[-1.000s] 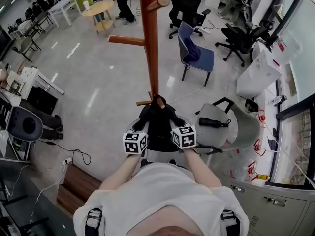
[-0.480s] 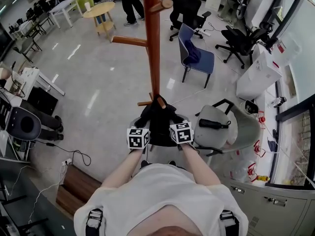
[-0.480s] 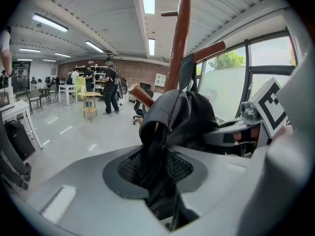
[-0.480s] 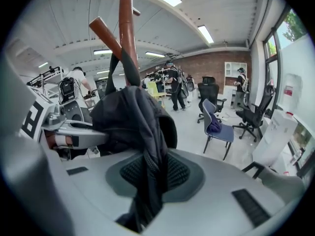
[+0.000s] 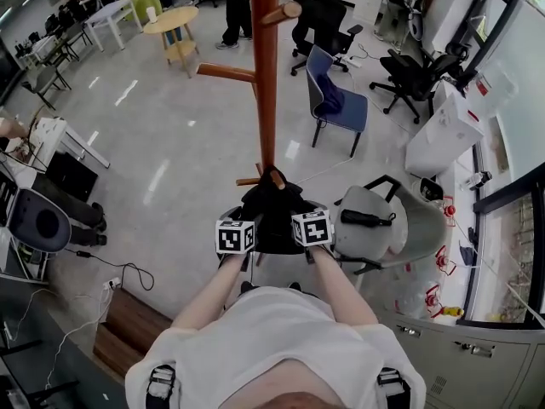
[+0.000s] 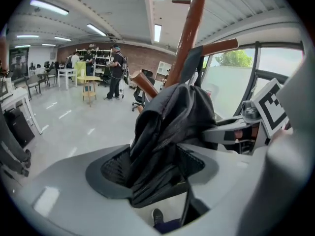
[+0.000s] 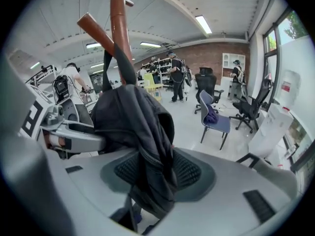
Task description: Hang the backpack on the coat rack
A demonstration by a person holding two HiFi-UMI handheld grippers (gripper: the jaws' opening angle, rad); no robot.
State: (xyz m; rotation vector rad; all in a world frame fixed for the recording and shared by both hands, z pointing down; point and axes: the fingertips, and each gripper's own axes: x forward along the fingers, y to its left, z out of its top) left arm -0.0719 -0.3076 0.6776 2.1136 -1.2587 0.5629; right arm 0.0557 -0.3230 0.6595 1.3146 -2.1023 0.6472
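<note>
A black backpack (image 5: 272,216) hangs by its top loop from a low peg (image 5: 275,177) of the brown wooden coat rack (image 5: 265,75). My left gripper (image 5: 243,225) and right gripper (image 5: 302,218) flank the bag's lower part. In the left gripper view the backpack (image 6: 170,127) drapes between the jaws of my left gripper (image 6: 155,168), which are opening, and the dark pads show bare on both sides. The right gripper view shows the backpack (image 7: 133,122) likewise hanging loose between the opening jaws of my right gripper (image 7: 157,173). Behind it the coat rack (image 7: 118,18) rises.
A grey swivel chair (image 5: 392,220) stands just right of the rack's foot. A blue chair (image 5: 336,100) and black office chairs (image 5: 417,66) are farther back. A white box (image 5: 443,130) sits at right, a round yellow table (image 5: 170,15) and people at the back.
Both marker cubes have shifted a little up toward the rack and closer together. The backpack stays on the low peg and bunches slightly higher.
</note>
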